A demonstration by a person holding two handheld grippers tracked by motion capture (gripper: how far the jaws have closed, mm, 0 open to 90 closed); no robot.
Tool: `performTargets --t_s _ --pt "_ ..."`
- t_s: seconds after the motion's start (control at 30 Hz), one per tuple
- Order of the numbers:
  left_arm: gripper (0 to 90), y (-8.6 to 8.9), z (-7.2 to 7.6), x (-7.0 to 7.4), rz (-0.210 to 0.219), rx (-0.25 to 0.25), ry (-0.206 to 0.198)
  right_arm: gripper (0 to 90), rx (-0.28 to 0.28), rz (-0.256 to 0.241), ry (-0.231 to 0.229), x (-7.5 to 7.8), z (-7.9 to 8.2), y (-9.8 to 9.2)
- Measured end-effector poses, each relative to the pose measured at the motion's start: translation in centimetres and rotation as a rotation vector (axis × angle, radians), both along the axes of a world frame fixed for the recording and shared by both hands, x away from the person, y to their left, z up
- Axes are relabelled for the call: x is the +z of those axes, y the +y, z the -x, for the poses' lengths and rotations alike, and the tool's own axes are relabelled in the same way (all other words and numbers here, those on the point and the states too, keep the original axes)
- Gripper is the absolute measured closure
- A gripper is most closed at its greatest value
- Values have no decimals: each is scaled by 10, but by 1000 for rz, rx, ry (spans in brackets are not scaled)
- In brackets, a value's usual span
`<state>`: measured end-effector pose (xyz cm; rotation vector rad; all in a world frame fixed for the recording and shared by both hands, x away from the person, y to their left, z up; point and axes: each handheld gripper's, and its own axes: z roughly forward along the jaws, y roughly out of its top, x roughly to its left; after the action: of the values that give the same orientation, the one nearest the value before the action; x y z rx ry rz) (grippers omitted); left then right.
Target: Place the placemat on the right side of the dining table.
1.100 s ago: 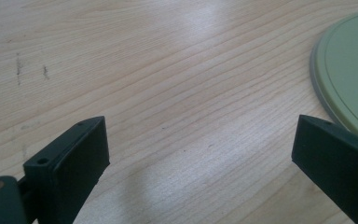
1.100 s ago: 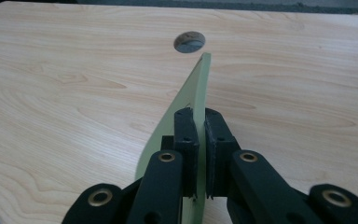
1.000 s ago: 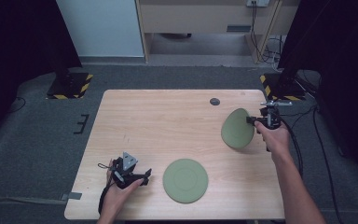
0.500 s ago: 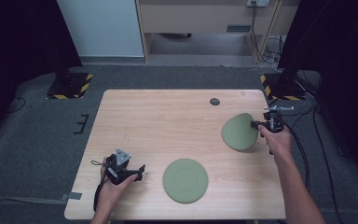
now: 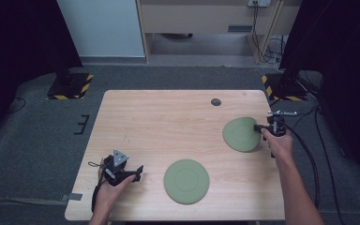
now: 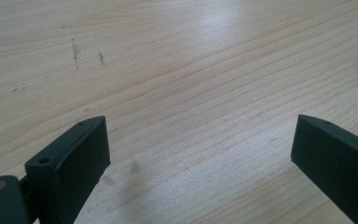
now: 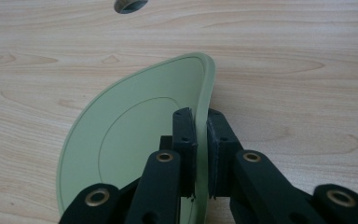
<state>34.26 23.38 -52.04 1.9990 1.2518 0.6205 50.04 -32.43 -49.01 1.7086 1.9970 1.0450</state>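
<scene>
Right gripper point(image 7: 200, 154) pinches the held plate point(image 5: 240, 133) by its rim; left gripper point(image 6: 200, 149) spread, idle; lower level, release only once flat on table point(image 5: 168, 117).

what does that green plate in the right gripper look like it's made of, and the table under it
The round pale green plate clamped at its rim by the right gripper looks like matte moulded plastic, perhaps melamine: even colour, no glaze shine, thin rim. Ceramic can't be ruled out. The light wooden table shows printed-looking grain and knots with a soft sheen, likely laminate or sealed wood.
</scene>
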Motion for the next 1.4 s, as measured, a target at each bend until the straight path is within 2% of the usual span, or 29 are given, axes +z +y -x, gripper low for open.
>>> performTargets --t_s 0.27,0.43,0.63,0.67,0.77,0.9,1.03,1.4 --pt "39 0 1 1 4 -5 -3 746 -47 -17 5 -15 2 -8" --pt "40 0 1 1 7 -3 -6 696 -53 -9 7 -17 2 -7" --pt "40 3 1 1 9 -2 -6 520 -78 37 14 -18 2 -7" --pt "40 3 1 1 9 -1 -7 496 -80 28 12 -17 3 -7" --pt "40 4 1 1 12 6 -8 418 -76 33 -11 -14 4 -6" --pt "41 5 2 2 13 6 -10 340 -78 5 -39 -7 8 -4" --pt "41 6 2 3 17 7 -13 273 -64 17 -72 0 11 -2" --pt "41 5 3 4 12 2 -14 182 -10 14 -183 27 21 9"
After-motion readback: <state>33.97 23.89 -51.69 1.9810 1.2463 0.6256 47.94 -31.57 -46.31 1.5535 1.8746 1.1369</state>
